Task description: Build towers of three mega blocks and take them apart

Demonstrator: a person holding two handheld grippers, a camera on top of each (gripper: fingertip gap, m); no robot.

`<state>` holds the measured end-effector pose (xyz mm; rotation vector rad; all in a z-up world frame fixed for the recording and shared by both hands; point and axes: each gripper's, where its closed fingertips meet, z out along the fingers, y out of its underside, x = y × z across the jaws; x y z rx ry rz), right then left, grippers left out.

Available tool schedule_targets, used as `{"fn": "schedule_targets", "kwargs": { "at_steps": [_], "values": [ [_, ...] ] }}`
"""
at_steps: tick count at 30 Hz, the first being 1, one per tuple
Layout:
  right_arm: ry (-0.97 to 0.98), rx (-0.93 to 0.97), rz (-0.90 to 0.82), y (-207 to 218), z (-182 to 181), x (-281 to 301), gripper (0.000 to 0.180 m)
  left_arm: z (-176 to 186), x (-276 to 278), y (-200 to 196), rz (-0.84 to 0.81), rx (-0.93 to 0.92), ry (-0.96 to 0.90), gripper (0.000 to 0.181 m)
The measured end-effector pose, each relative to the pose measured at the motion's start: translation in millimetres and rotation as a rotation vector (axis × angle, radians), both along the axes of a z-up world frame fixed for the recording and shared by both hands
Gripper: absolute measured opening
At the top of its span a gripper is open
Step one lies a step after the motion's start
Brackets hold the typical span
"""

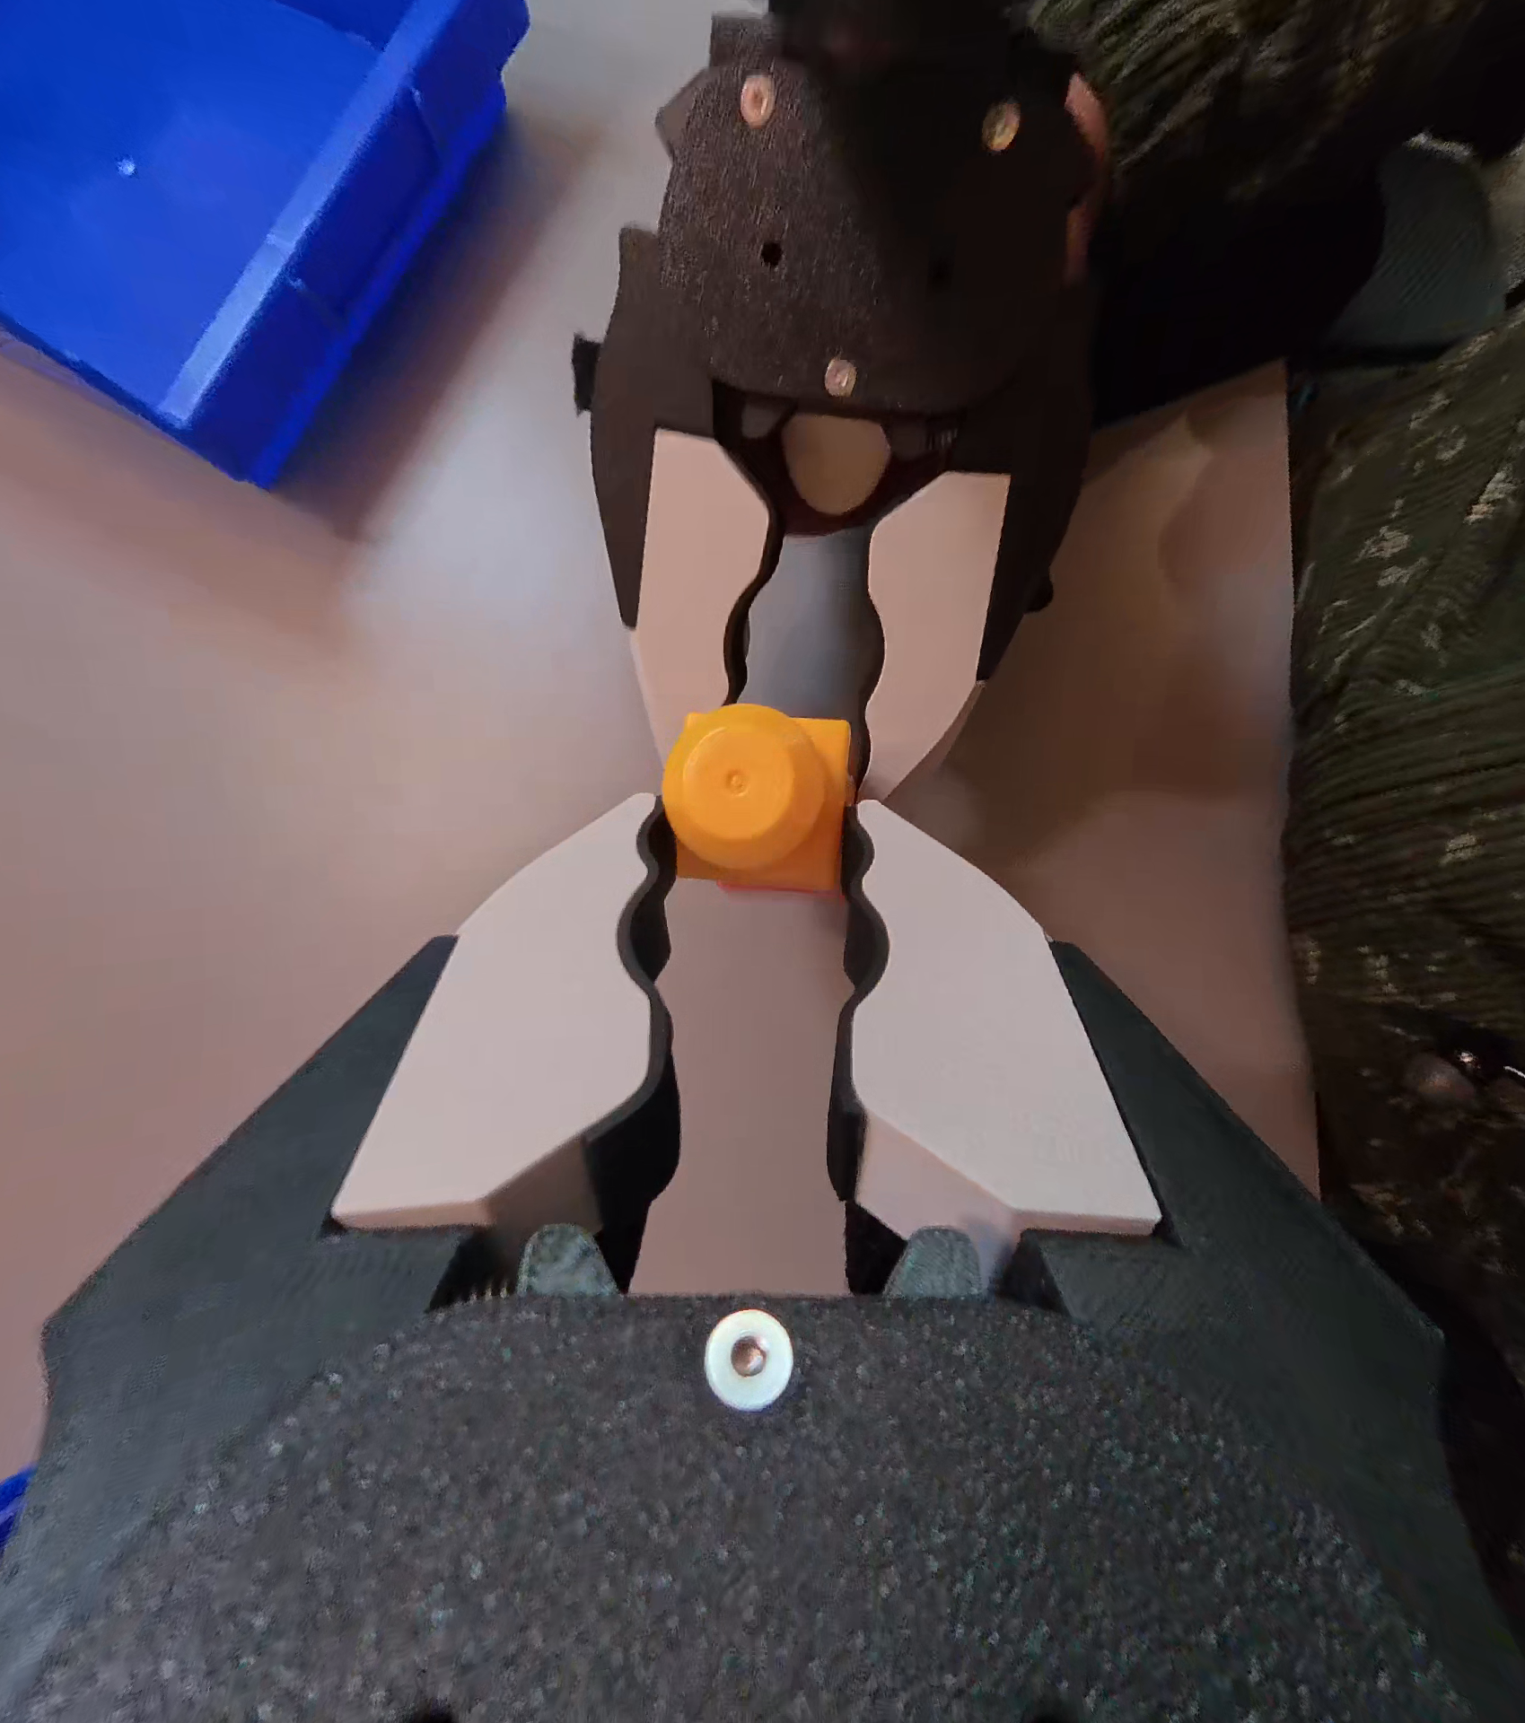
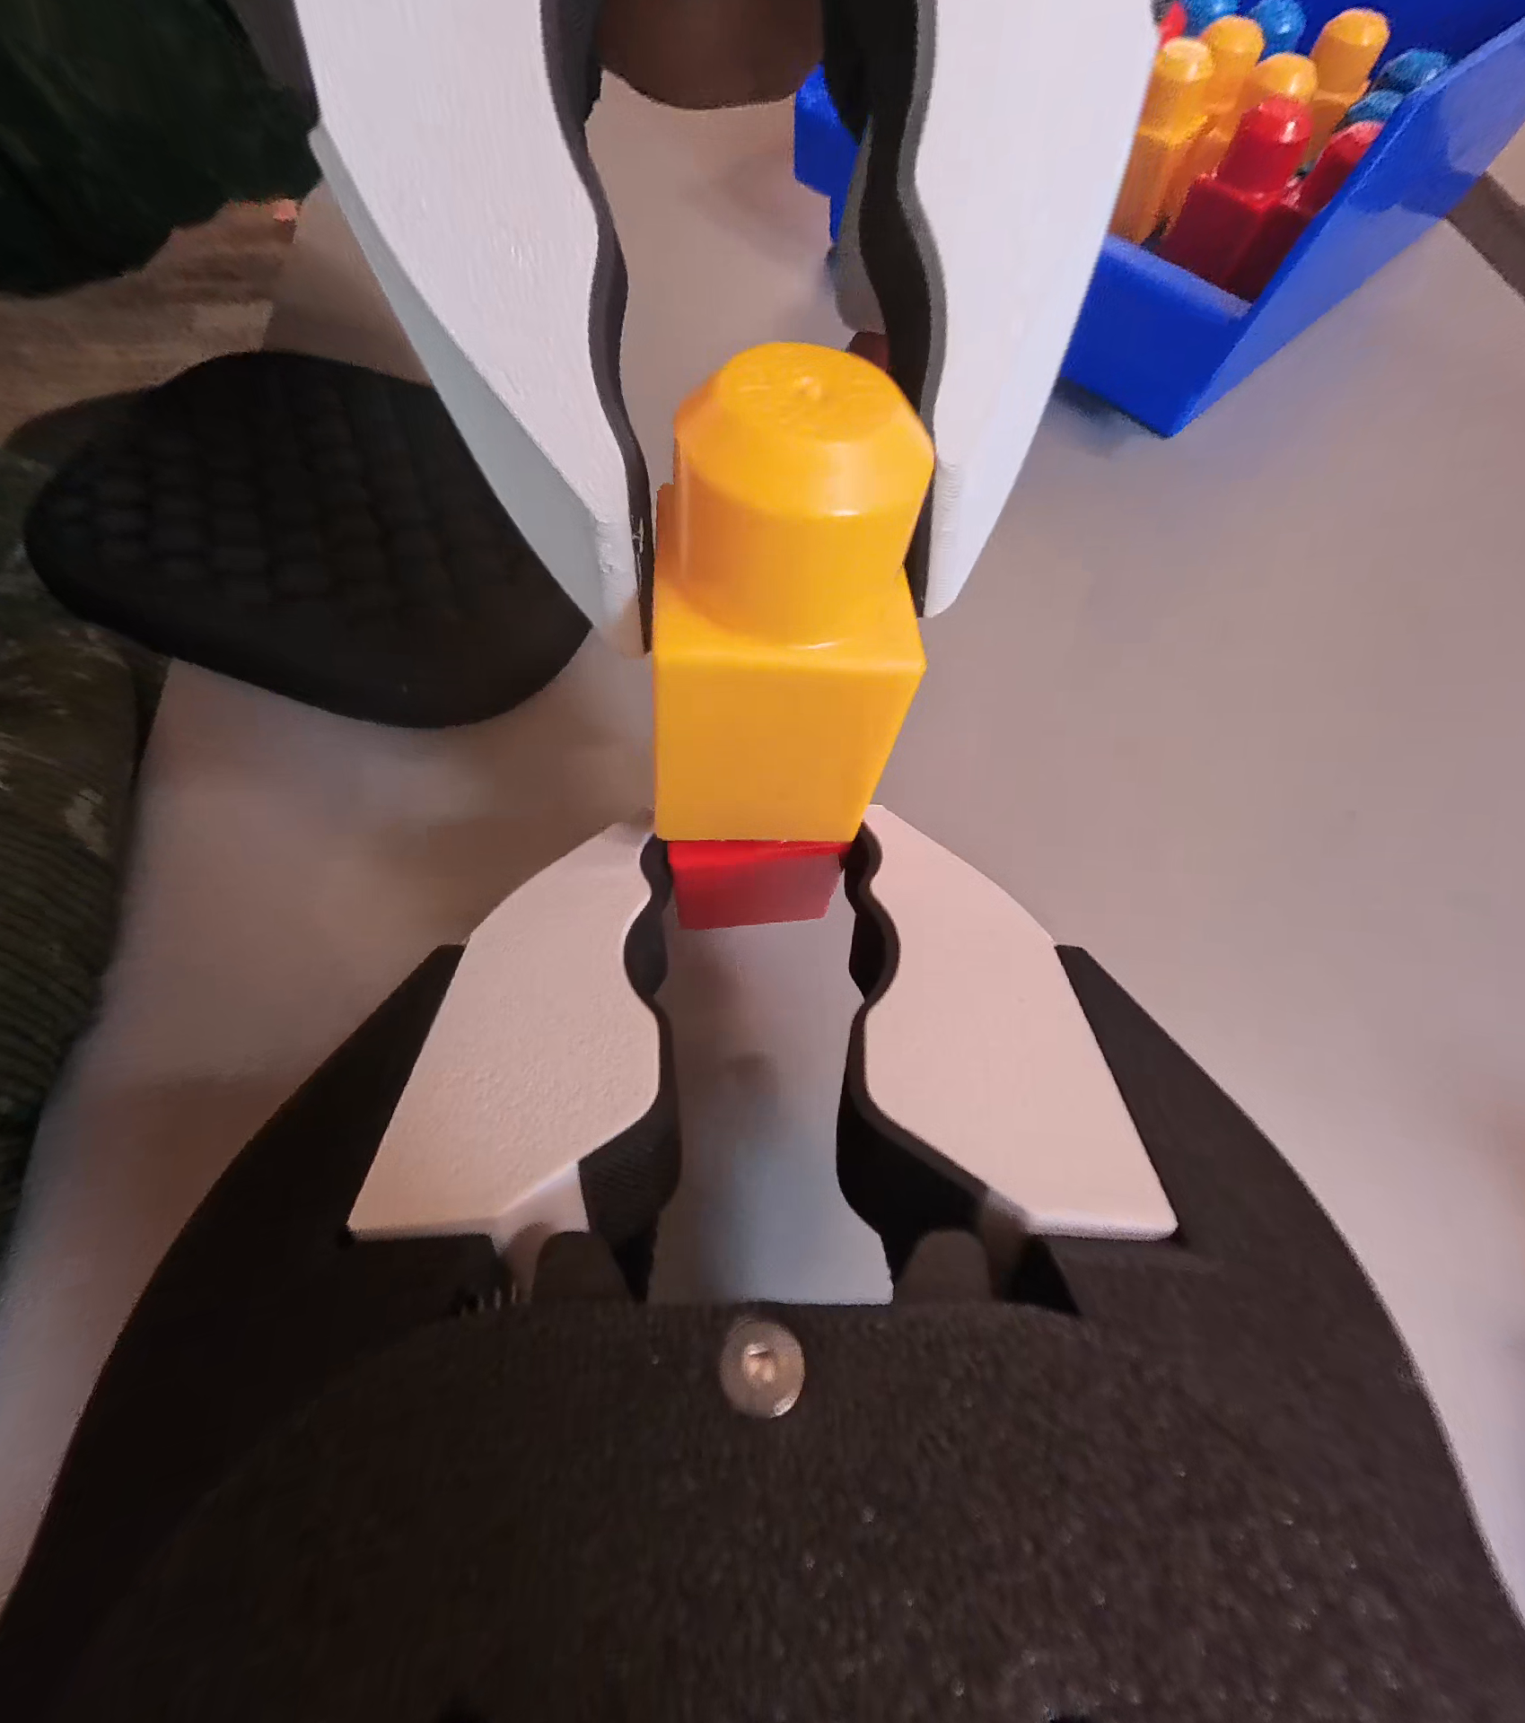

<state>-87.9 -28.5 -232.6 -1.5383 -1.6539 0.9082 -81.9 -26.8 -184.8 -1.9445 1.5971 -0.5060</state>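
An orange block [image 2: 777,727] sits stacked on a red block [image 2: 754,886], held above the pale table [image 2: 1206,839]. My right gripper [image 2: 754,876] is shut on the red block at the bottom. My left gripper [image 2: 786,587] comes from the far side and is shut on the orange block's upper part. In the left wrist view I look down on the orange block [image 1: 740,802] between my left gripper's [image 1: 756,830] tips. Only a sliver of the red block [image 1: 763,890] shows under it. The right gripper [image 1: 796,718] reaches in from the top.
A blue bin [image 2: 1206,317] at the far right holds several orange, red and blue blocks. Another blue bin [image 1: 180,233] lies at the top left. A black mesh pad [image 2: 301,541] and a person's dark green clothing [image 1: 1467,746] lie at the table's edge. One gripper's finger ends stand about 5 cm off the other's.
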Motion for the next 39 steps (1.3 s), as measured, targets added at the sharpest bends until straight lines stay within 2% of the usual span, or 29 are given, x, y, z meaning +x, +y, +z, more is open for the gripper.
{"fn": "schedule_targets", "kwargs": {
  "at_steps": [3,15,20,24,26,28,32,35,39],
  "values": [
    [0.007,0.014,-0.037,5,2,0,0.036,-7,-6,2,0.041,0.019,0.048,0.035],
    [-0.030,0.051,-0.047,3,-7,0,0.035,-17,-7,-2,0.037,0.039,0.012,0.034],
    [0.007,0.011,-0.033,4,1,-1,0.036,-6,-3,2,0.069,0.074,-0.128,0.036],
    [0.071,0.020,-0.030,7,14,2,0.036,15,-16,7,0.137,0.057,-0.268,0.050],
    [0.087,0.000,-0.042,11,15,5,0.036,33,-45,24,0.230,0.114,-0.285,0.047],
    [0.104,-0.022,-0.049,13,16,7,0.036,47,-91,44,0.350,0.167,-0.226,0.046],
    [0.107,-0.032,-0.042,13,14,5,0.036,60,-209,83,0.613,0.219,0.070,0.047],
    [0.099,-0.025,-0.039,12,12,4,0.036,40,-280,95,0.719,0.096,0.274,0.046],
    [0.099,-0.036,-0.038,12,11,5,0.036,-7,-333,94,0.745,-0.088,0.500,0.049]
  ]
}}
